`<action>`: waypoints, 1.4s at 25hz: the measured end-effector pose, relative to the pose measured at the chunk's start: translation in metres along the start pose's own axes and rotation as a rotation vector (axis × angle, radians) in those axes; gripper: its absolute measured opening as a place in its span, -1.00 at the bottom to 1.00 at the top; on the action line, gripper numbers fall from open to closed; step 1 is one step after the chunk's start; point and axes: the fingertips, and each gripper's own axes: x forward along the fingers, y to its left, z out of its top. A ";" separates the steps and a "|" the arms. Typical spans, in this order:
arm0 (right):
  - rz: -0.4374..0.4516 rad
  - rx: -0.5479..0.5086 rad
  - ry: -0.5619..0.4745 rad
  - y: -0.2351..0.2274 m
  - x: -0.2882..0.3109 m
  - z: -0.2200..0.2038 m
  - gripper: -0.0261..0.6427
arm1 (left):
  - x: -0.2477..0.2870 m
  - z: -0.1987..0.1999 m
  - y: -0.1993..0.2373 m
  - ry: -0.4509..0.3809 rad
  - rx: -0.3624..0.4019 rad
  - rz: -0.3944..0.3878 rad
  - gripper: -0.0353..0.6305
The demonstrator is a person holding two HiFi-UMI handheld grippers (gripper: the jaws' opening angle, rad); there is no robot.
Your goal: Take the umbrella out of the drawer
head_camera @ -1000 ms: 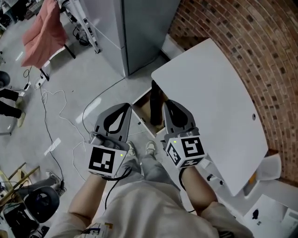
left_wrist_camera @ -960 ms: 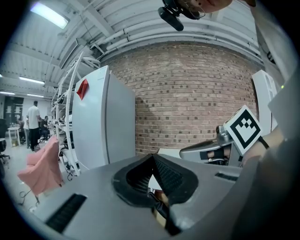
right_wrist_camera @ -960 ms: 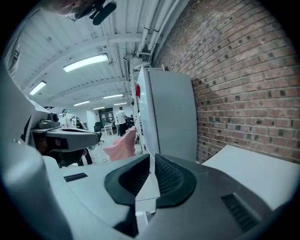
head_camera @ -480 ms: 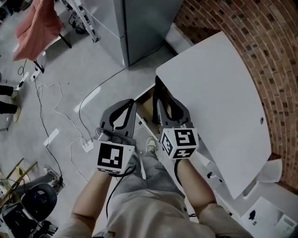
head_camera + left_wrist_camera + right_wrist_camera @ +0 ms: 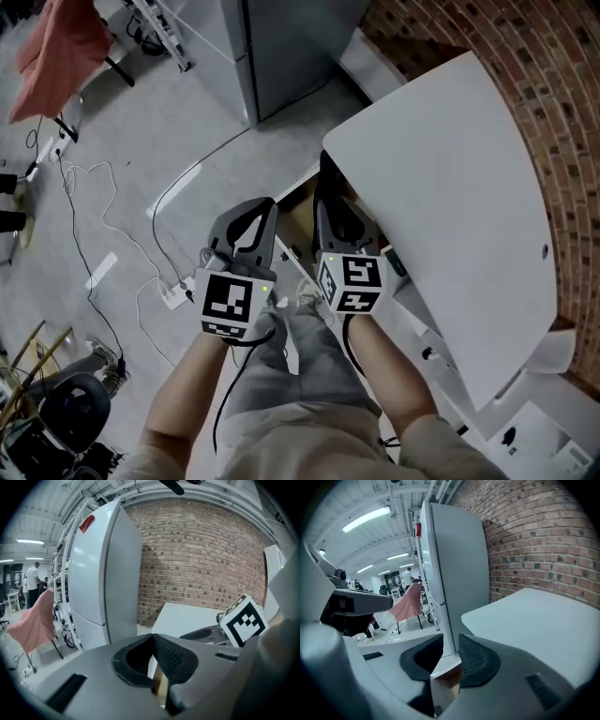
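My right gripper (image 5: 450, 641), its jaws just opened wide with nothing between them, hangs over the open drawer (image 5: 298, 214) at the white table's (image 5: 450, 187) left edge. It looks ready for the dark umbrella (image 5: 324, 174) I judge lies inside. My left gripper (image 5: 152, 637) is closed and empty.

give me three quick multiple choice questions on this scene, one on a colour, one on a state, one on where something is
1. What colour is the table top?
a white; b black; c green
2. The drawer under its edge is:
a shut; b pulled open; c lying upside down
3. Where is the pink cloth?
a in the drawer; b spread on the table; c hanging above the floor, well away from the table

Answers: 1 a, the top is plain white in every view; 2 b, the head view looks down into its brown inside; 3 c, it hangs at the head view's top left.
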 end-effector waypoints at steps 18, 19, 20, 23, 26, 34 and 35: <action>-0.065 0.018 0.066 -0.064 0.114 -0.101 -0.54 | 0.096 -0.114 0.000 0.102 -0.033 -0.089 -0.87; -0.062 0.011 0.066 -0.065 0.118 -0.104 -0.54 | 0.099 -0.118 0.000 0.103 -0.036 -0.091 -0.87; -0.062 -0.001 0.066 -0.067 0.123 -0.106 -0.54 | 0.101 -0.122 -0.001 0.107 -0.039 -0.092 -0.87; -0.066 -0.036 0.072 -0.070 0.133 -0.113 -0.54 | 0.105 -0.134 0.000 0.114 -0.049 -0.091 -0.87; -0.072 -0.040 0.089 -0.071 0.139 -0.119 -0.56 | 0.107 -0.143 0.003 0.115 -0.067 -0.084 -0.87; -0.053 -0.080 0.073 -0.067 0.138 -0.123 -0.81 | 0.104 -0.157 0.000 0.128 -0.069 -0.085 -0.87; -0.045 -0.065 0.073 -0.066 0.137 -0.123 -0.82 | 0.103 -0.158 -0.001 0.130 -0.065 -0.088 -0.87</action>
